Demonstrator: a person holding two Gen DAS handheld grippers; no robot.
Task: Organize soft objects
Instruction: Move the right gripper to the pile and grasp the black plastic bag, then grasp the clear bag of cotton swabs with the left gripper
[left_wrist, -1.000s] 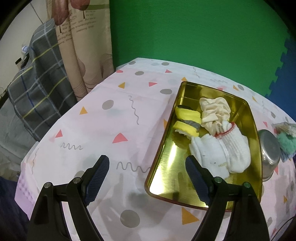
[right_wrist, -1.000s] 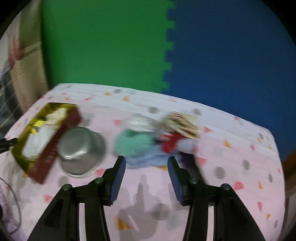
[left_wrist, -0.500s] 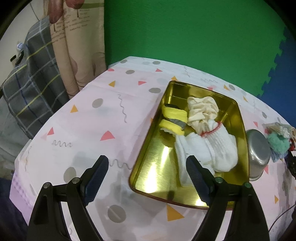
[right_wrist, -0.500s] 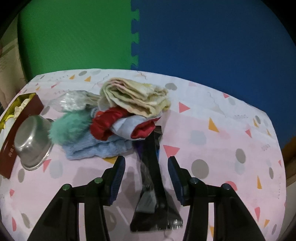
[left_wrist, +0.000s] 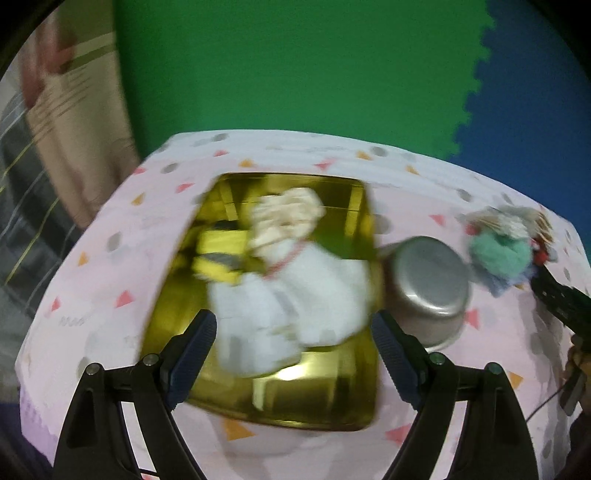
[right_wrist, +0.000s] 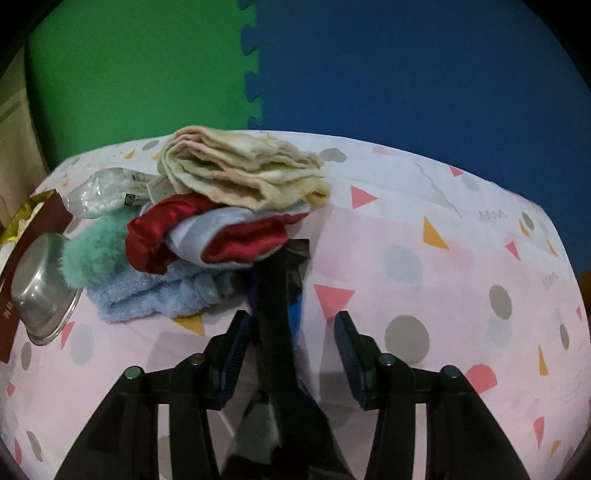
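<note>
A gold tray (left_wrist: 177, 295) holds white socks (left_wrist: 295, 302), a cream scrunchie (left_wrist: 284, 218) and a yellow-grey sock (left_wrist: 218, 258). My left gripper (left_wrist: 293, 350) is open above the tray's near half. A pile of soft things lies in the right wrist view: a cream cloth (right_wrist: 240, 173), a red and white satin piece (right_wrist: 207, 236), a green fluffy ball (right_wrist: 96, 251) and a blue towel (right_wrist: 159, 291). My right gripper (right_wrist: 291, 343) is open, with a black packet (right_wrist: 280, 317) lying between its fingers on the table.
An upturned steel bowl (left_wrist: 424, 288) sits between the tray and the pile; it also shows in the right wrist view (right_wrist: 40, 288). A clear plastic bag (right_wrist: 107, 192) lies behind the pile. Green and blue foam mats form the back wall. A curtain (left_wrist: 74, 129) hangs left.
My left gripper has swung right, over the tray. My right gripper has moved forward, closer to the pile, so the black packet now lies between its fingers.
</note>
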